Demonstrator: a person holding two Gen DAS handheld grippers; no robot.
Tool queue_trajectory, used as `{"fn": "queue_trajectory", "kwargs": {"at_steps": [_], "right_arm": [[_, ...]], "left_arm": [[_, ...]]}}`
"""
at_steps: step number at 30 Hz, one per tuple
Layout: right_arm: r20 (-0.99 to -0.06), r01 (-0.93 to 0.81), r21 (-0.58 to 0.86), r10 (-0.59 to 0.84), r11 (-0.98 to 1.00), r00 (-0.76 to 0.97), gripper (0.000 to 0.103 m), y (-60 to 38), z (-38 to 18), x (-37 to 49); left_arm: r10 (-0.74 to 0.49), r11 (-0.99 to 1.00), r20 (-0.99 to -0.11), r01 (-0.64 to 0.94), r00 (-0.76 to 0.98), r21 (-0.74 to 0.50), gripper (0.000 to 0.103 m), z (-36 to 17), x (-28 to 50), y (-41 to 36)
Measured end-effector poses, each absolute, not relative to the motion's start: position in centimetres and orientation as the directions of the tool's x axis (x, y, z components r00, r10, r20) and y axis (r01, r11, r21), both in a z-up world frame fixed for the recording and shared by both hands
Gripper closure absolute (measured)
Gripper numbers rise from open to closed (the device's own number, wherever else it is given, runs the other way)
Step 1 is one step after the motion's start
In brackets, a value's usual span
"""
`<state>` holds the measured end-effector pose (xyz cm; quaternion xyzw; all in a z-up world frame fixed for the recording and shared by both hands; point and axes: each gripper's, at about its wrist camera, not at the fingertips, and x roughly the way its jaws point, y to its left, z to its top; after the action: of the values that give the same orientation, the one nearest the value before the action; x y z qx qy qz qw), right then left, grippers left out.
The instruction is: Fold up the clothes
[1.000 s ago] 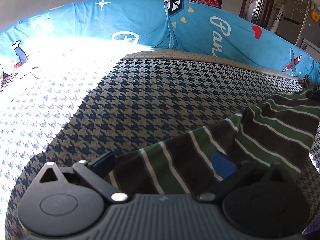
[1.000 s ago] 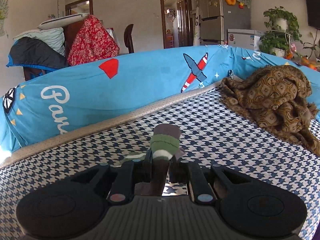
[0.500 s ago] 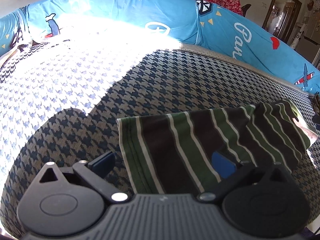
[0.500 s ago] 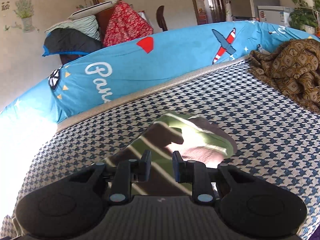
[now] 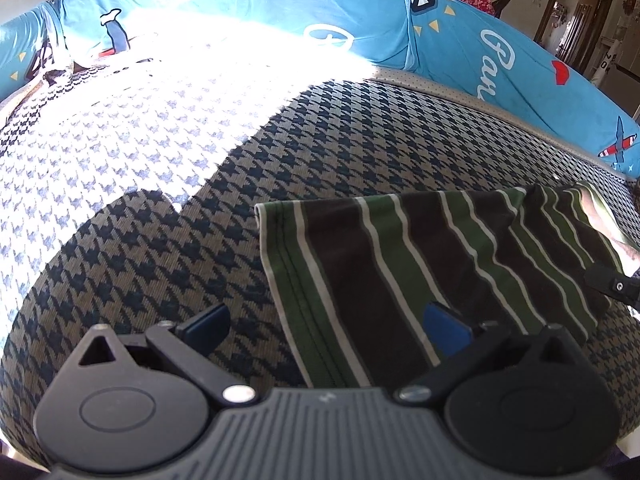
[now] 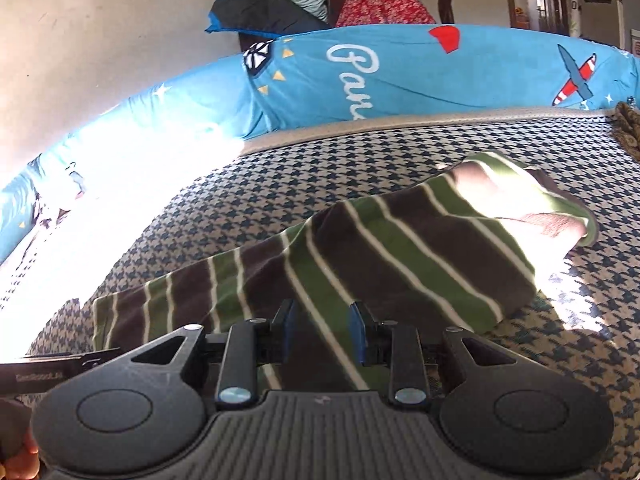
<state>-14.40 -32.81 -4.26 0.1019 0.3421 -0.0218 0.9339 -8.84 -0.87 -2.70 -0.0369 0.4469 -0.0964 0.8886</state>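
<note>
A folded garment [image 5: 420, 260] with green, dark brown and white stripes lies flat on the houndstooth-covered bed [image 5: 280, 152]. My left gripper [image 5: 326, 322] hovers over the garment's near left edge, wide open, and grips nothing. In the right wrist view the same garment [image 6: 400, 248] stretches from lower left to upper right, its far end lit by the sun. My right gripper [image 6: 322, 326] stands above its near part with the jaws apart and only cloth showing beneath the gap. A piece of the right gripper's body [image 5: 612, 284] shows at the right edge of the left wrist view.
A blue bolster [image 6: 400, 72] printed with planes and lettering runs along the bed's far side. A crumpled brown patterned cloth [image 6: 628, 128] sits at the right edge. Strong sunlight washes out the bed's left part [image 5: 120, 100]. Piled bedding [image 6: 272, 12] lies beyond the bolster.
My right gripper has let go of the garment and its jaws have spread. The garment has dropped from hanging to lying flat, and both grippers have drawn back from it.
</note>
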Motion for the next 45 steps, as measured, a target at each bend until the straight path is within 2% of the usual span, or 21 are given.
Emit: {"fn": "queue_trajectory", "kwargs": {"at_steps": [23,27,35,45], "right_arm": [[-0.657,-0.179,0.137,0.224,0.974,0.72,0.073,-23.8,-6.2,-18.2],[-0.648,-0.254,0.103,0.258,0.962,0.717,0.069,-22.2,-6.3,-18.8],[-0.649,-0.341,0.051,0.291,0.939,0.703,0.067,-19.8,-6.8,-19.6],[-0.639,-0.399,-0.064,0.27,0.915,0.72,0.042,-17.7,-7.5,-20.8]], "left_arm": [[-0.129,0.989,-0.814,0.132,0.567,-0.065,0.0,-2.6,-9.1,-1.8],[-0.114,0.99,-0.816,0.134,0.566,-0.045,0.0,-2.6,-8.9,-1.9],[-0.104,0.989,-0.82,0.143,0.562,-0.028,0.0,-2.5,-8.8,-1.4],[-0.111,0.987,-0.823,0.161,0.557,-0.024,0.0,-2.3,-8.8,-0.9]]}}
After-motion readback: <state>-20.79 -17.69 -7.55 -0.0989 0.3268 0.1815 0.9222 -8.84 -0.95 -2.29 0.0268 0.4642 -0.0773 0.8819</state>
